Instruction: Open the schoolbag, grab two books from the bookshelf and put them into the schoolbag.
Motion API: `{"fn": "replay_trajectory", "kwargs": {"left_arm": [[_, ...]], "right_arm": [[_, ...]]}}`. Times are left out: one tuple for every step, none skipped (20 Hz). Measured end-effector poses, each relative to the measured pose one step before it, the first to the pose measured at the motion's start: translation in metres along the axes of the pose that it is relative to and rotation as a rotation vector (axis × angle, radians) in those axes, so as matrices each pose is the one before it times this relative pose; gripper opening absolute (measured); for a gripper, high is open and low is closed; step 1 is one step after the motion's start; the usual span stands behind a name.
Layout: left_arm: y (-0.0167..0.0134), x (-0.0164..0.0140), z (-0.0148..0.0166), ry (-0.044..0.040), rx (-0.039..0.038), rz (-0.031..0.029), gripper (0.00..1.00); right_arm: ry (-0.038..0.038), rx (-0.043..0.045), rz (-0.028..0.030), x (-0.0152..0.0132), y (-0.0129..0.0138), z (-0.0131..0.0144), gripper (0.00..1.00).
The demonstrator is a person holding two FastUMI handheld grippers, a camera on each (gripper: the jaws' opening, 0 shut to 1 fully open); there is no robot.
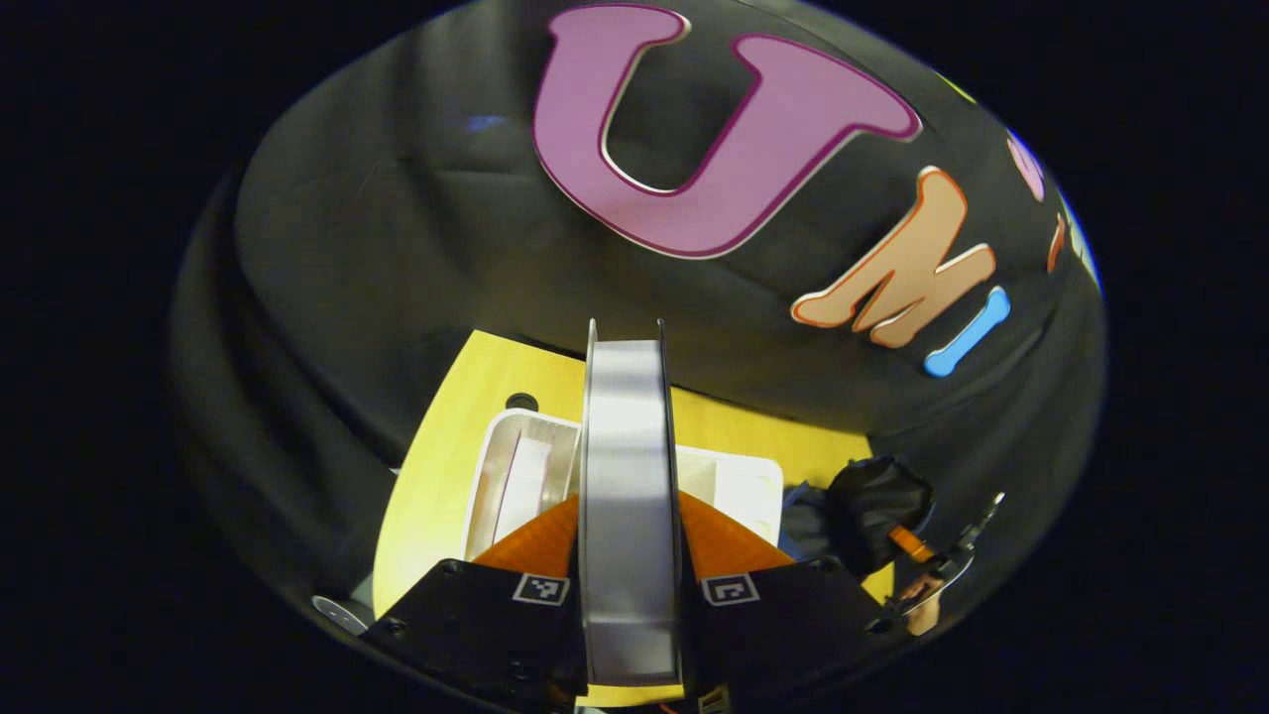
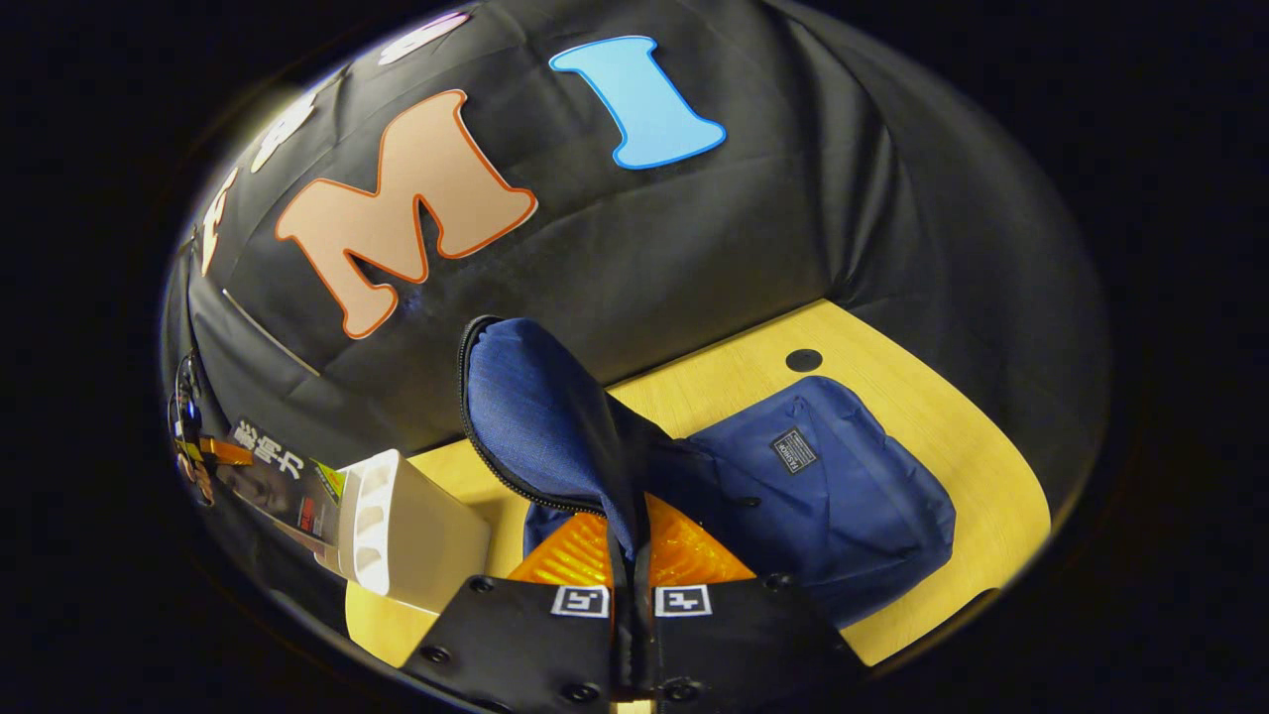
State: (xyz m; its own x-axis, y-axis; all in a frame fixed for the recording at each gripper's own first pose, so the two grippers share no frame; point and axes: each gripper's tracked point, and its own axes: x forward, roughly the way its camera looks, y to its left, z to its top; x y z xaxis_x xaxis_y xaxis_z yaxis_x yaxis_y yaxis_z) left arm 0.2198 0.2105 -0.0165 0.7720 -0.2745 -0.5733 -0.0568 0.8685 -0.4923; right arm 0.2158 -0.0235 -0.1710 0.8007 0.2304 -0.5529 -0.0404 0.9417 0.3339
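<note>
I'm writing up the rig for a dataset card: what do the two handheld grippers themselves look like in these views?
The left gripper and the right gripper look alike from their own cameras: black angular finger bodies held with small screws, each finger carrying a square black-and-white tag near its inner edge. In the left gripper view the other gripper appears far off, dark, with an orange flat cable.

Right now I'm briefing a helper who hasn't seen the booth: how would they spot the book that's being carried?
Start at the yellow table, then find the white bookshelf standing on it. Above that shelf, the book is pinched upright in the left claw. Its pale page edges face the camera between thin covers, and it is lifted off the shelf.
</note>
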Motion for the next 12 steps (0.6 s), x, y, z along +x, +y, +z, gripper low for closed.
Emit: {"fn": "replay_trajectory", "kwargs": {"left_arm": [[-0.00154, 0.00055, 0.00072, -0.01090, -0.04387, -0.02718, 0.34], [-0.00240, 0.00047, -0.00242, -0.00401, -0.04122, -0.02514, 0.34], [-0.00050, -0.00048, -0.00217, 0.00012, -0.03220, -0.02494, 0.34], [0.00030, 0.00035, -0.00080, -0.00079, -0.03141, -0.02365, 0.34], [-0.00203, 0.00115, -0.00065, -0.00352, -0.02624, -0.01987, 0.34], [-0.00273, 0.00004, -0.00139, 0.00483, -0.01918, -0.02542, 0.34], [-0.00350, -0.00067, -0.00330, 0.00389, -0.01814, -0.03014, 0.34], [-0.00418, -0.00095, -0.00196, -0.00319, -0.02215, -0.02526, 0.34], [-0.00581, -0.00096, -0.00243, 0.00030, -0.01907, -0.02702, 0.34], [-0.00389, 0.00353, -0.00125, -0.00300, -0.02699, -0.02482, 0.34], [-0.00609, 0.00456, -0.00366, 0.00442, -0.02632, -0.02163, 0.34], [-0.00496, 0.00342, -0.00243, 0.00085, -0.02398, -0.01990, 0.34]], "right_arm": [[0.00024, -0.00145, -0.00159, 0.00007, -0.00028, -0.00023, 0.03], [0.00110, 0.00010, -0.00153, 0.00015, 0.00009, 0.00028, 0.03], [0.00121, 0.00031, -0.00092, -0.00035, 0.00004, -0.00071, 0.03], [0.00051, -0.00114, -0.00163, 0.00035, -0.00030, 0.00077, 0.03], [0.00163, -0.00105, -0.00128, -0.00019, -0.00007, -0.00090, 0.03], [0.00282, -0.00068, 0.00061, 0.00040, 0.00049, 0.00045, 0.03], [0.00333, -0.00098, -0.00031, -0.00006, -0.00030, -0.00078, 0.03], [0.00270, -0.00443, 0.00028, -0.00033, -0.00001, -0.00071, 0.03], [0.00081, -0.00404, -0.00074, 0.00013, -0.00025, 0.00008, 0.03], [0.00088, -0.00061, -0.00016, 0.00033, 0.00032, 0.00032, 0.03], [0.00042, 0.00164, -0.00018, -0.00019, 0.00004, -0.00034, 0.01], [0.00055, -0.00055, 0.00108, 0.00037, 0.00043, 0.00037, 0.03]]}}
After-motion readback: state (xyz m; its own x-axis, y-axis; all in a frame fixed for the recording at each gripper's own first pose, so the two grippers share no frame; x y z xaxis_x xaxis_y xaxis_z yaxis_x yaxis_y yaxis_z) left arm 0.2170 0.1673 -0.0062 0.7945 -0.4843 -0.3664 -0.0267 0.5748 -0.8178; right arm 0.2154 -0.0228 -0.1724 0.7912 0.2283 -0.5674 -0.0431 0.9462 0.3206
